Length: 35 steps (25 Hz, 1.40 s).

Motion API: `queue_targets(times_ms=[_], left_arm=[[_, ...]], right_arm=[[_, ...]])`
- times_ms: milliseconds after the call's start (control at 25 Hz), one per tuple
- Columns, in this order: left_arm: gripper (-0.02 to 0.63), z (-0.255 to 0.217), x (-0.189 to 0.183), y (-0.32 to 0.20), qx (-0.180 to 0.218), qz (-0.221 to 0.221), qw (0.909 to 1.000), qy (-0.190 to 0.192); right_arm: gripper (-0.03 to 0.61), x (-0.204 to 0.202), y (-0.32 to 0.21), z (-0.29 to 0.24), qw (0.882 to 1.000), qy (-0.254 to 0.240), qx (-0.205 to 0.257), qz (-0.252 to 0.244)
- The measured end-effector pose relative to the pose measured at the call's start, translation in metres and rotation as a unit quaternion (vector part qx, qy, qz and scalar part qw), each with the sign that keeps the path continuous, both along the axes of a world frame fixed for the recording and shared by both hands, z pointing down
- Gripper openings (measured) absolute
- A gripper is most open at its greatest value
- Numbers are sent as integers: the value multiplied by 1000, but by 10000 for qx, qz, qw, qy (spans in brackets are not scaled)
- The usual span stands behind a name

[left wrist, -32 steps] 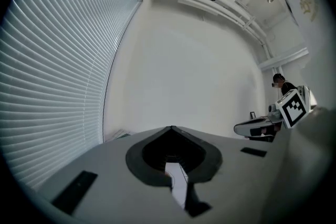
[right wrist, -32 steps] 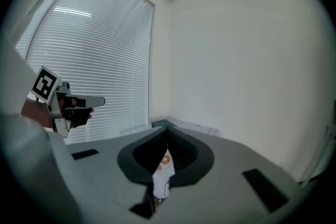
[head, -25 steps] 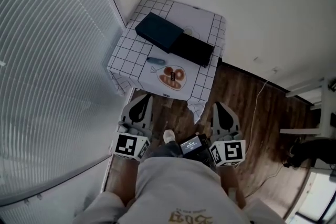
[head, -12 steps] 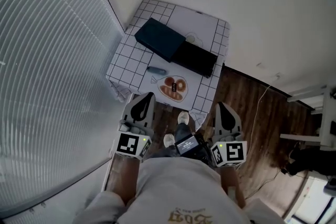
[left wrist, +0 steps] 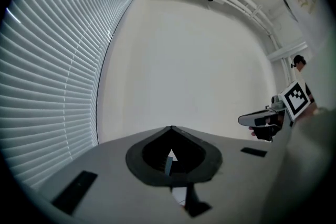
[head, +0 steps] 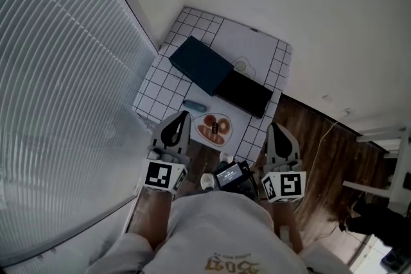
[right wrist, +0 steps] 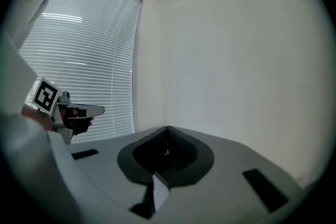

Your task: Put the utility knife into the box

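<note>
1. The left gripper [head: 183, 115] and the right gripper [head: 275, 128] are held low by the person's waist. Each has its jaws closed tip to tip on nothing, near the front edge of the table [head: 151, 88].
2. A plate [head: 226, 119] of brown pieces sits at that near edge.
3. Just left of the plate, the utility knife [head: 194, 106] lies on the checked cloth, apart from both grippers.
4. Farther back lies the dark blue box [head: 201, 64], with a flat black piece [head: 244, 92] touching its right side.
</note>
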<state>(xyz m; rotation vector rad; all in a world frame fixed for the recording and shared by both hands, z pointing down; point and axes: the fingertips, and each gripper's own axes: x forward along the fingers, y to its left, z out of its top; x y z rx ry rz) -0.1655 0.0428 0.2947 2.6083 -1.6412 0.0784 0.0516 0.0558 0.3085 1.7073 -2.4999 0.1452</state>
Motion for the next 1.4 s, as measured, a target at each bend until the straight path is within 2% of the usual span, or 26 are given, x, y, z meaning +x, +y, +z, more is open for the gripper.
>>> queue_targets(times_ms=[120, 320, 640, 720, 1000, 1160, 1400], left_arm=[[6, 3, -8, -16, -52, -253, 9995, -166], [8, 7, -28, -34, -144, -632, 9977, -194], [8, 4, -31, -50, -134, -733, 9967, -330], [6, -1, -30, -57, -42, -678, 9969, -407], [8, 5, -26, -92, -78, -225, 9984, -509], [8, 7, -18, -113, -2, 198, 9967, -784], [8, 28, -15, -136, -258, 501, 9956, -751]], right_arm=[[7, -1, -20, 1, 10000, 1, 18, -97], [7, -5, -43, 5, 9996, -15, 24, -294], [8, -8, -72, 10, 9988, 37, -31, -495], [7, -9, -78, 12, 9988, 56, -45, -486], [6, -10, -96, 21, 9995, 189, -221, -123], [7, -10, -106, 25, 9992, 211, -315, 121], [6, -14, -114, 39, 9972, 463, -502, 304]])
